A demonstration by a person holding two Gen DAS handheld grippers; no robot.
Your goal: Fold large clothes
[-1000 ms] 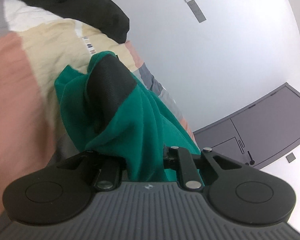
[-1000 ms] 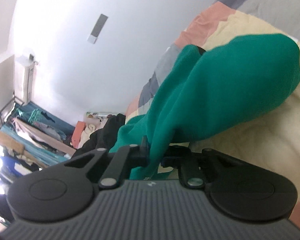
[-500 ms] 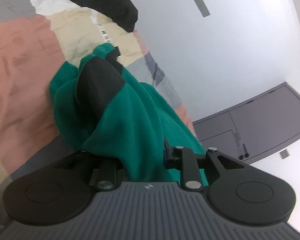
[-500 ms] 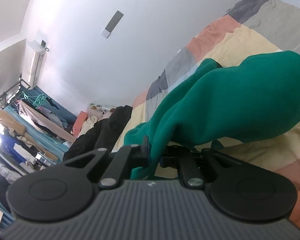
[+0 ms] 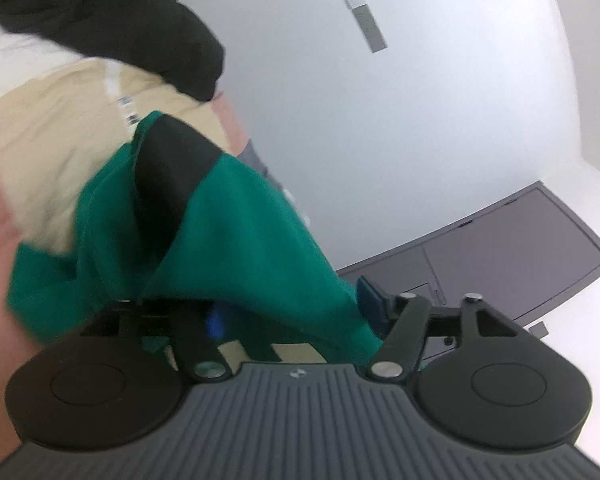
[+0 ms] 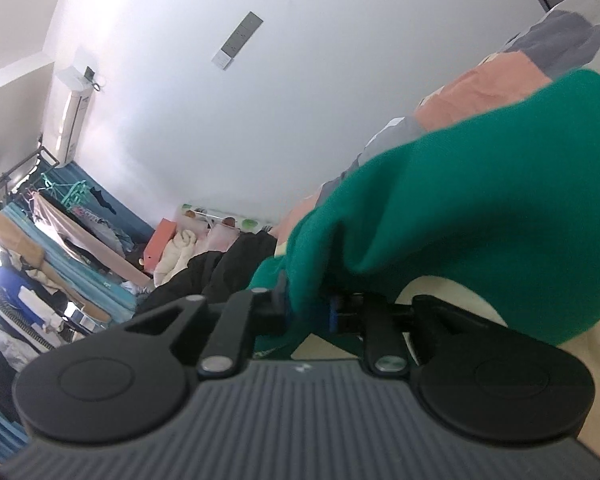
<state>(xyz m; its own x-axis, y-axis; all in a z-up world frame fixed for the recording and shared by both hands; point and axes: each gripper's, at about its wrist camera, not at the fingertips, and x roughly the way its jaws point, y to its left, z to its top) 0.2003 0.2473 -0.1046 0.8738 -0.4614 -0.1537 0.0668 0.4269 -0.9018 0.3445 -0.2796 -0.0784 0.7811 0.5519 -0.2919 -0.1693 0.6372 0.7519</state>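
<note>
A green garment (image 5: 244,236) with a black ribbed band (image 5: 172,172) lies bunched on the patchwork bed cover (image 5: 48,136). My left gripper (image 5: 290,312) has its jaws opening and standing wide. The green cloth drapes loosely between them and no pad presses it. In the right wrist view the same green garment (image 6: 480,208) arches up from my right gripper (image 6: 308,308). Its jaws are opening by a little, and a fold of the cloth still fills the narrow gap between the pads.
A black garment (image 5: 100,20) is heaped on the bed beyond the green one, seen again as the black garment (image 6: 212,268). Behind are a white wall (image 5: 380,120), a grey cabinet (image 5: 520,248) and a cluttered clothes rack (image 6: 52,232).
The left jaws have spread wide and let the green cloth go slack. The right jaws have parted slightly. Both grippers have risen and shifted, and the views have tilted.
</note>
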